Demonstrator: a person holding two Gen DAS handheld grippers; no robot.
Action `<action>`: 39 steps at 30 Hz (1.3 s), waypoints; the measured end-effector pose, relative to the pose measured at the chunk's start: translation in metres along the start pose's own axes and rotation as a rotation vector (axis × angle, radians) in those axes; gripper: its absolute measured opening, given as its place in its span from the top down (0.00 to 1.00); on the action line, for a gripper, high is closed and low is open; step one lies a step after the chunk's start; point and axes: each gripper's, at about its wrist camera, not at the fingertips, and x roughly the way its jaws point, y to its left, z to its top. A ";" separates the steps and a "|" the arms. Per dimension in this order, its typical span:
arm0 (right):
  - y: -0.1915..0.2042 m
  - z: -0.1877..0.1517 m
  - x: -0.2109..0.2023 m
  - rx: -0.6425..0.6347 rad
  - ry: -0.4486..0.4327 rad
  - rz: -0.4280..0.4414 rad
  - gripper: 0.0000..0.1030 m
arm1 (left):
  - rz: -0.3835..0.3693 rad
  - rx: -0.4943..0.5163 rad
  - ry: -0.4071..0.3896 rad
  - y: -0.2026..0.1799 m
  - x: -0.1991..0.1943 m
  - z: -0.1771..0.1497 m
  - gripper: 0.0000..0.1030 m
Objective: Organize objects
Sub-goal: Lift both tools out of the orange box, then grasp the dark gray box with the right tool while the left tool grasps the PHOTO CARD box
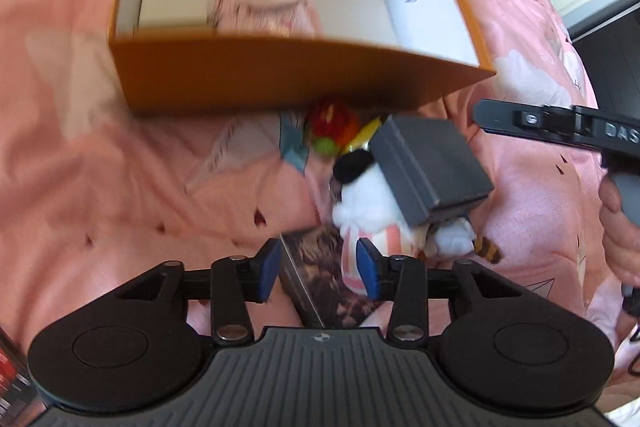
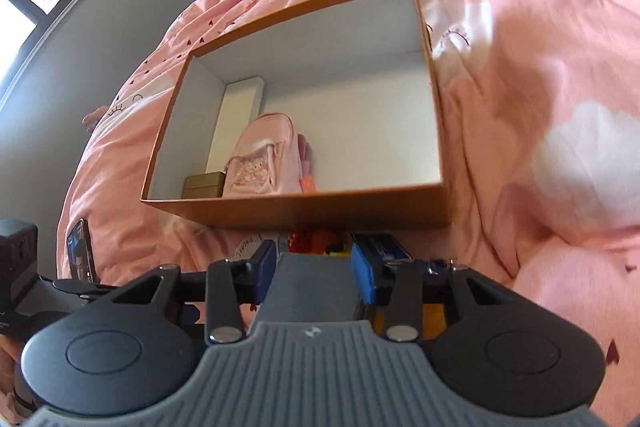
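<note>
Left gripper [image 1: 318,269]: fingers apart — nothing pinched, card [image 1: 320,279] below.
Right gripper [image 2: 314,273]: clamped on grey box [image 2: 316,283].
Orange box [image 2: 304,213]: on pink duvet [image 2: 540,67] — pink bag [image 2: 260,159] inside.
Plush [image 1: 368,203]: under grey box, beside orange box.

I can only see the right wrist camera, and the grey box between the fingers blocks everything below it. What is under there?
Observer: In the left wrist view, a white plush toy with a black ear lies beneath the grey box.
Operator: Anything else beside it?
Observer: A dark picture card lies next to the toy, just ahead of the left gripper, whose jaws stand open.
Operator: Who carries the right gripper?
Observer: A person's hand is wrapped around its handle.
</note>
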 end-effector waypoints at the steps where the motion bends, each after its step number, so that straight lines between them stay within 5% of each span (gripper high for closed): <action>1: -0.005 -0.007 -0.002 0.026 0.003 0.003 0.56 | -0.003 -0.018 0.021 0.002 0.007 -0.003 0.51; 9: -0.026 -0.035 0.008 0.149 0.043 0.041 0.54 | 0.044 -0.129 0.106 0.012 0.043 -0.010 0.46; 22: -0.048 -0.036 0.037 0.269 0.100 0.121 0.45 | -0.052 -0.202 0.162 0.025 0.077 -0.012 0.43; 26: -0.052 -0.037 0.045 0.305 0.122 0.157 0.44 | -0.063 -0.196 0.146 0.023 0.074 -0.015 0.54; 33: -0.047 -0.039 0.033 0.296 0.097 0.178 0.56 | -0.069 -0.181 0.081 0.016 0.050 -0.019 0.71; 39: -0.030 -0.035 0.015 0.201 0.053 0.163 0.59 | -0.048 -0.139 -0.003 0.008 0.020 -0.021 0.76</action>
